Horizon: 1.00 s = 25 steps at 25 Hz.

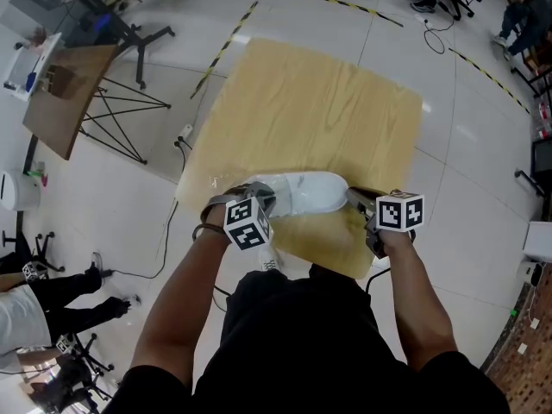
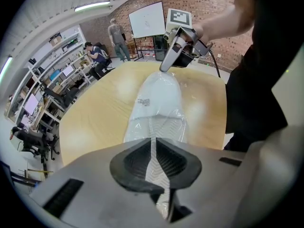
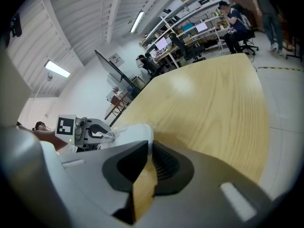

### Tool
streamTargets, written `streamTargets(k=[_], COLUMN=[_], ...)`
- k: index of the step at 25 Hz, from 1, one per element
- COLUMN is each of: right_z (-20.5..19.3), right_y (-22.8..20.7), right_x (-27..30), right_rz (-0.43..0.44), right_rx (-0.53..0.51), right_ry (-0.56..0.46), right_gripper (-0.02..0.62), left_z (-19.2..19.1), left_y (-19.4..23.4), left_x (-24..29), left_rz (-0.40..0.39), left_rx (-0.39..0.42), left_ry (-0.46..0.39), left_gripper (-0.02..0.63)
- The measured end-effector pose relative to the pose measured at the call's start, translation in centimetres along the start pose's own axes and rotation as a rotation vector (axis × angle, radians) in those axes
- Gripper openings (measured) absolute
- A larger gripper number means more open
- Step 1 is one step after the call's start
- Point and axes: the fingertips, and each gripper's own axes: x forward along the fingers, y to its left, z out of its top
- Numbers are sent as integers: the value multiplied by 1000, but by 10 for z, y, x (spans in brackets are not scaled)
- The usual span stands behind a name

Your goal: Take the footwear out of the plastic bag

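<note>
Your forearms (image 1: 185,291) reach down in the head view to the left gripper (image 1: 261,198) and right gripper (image 1: 357,200), one at each end of a white shoe (image 1: 312,191) lying inside its plastic bag (image 1: 278,198) at the near edge of the wooden table (image 1: 310,102). Only the left gripper view shows that gripper's pads pressed together on the bag's clear film, the sole's herringbone tread just ahead, and the other gripper's tip meeting the bag's far end. Your right gripper view adds its jaws drawn nearly together, a thin slit pinching film at the shoe's rounded end, and people at desks (image 3: 232,18) beyond the table.
</note>
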Motion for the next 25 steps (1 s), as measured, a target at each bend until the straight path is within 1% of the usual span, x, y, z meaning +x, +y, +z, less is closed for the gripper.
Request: streamTargets(k=[7,17,25], right_z=[-3,-6,-11], right_y=[-6,-5,2], right_x=[-2,4,12], right_rz=[-15,-11,4], right_rx=[2,-12,-33], right_ry=[1,26,48], right_gripper=[31,31,32], left_z=[-8,-36,-50], left_y=[0,-1,-8], left_x=[-2,-15,-21], left_rz=[2,2,4], left_rx=[22,0,-18], left_ry=[28,65,84], left_gripper=[37,15,14])
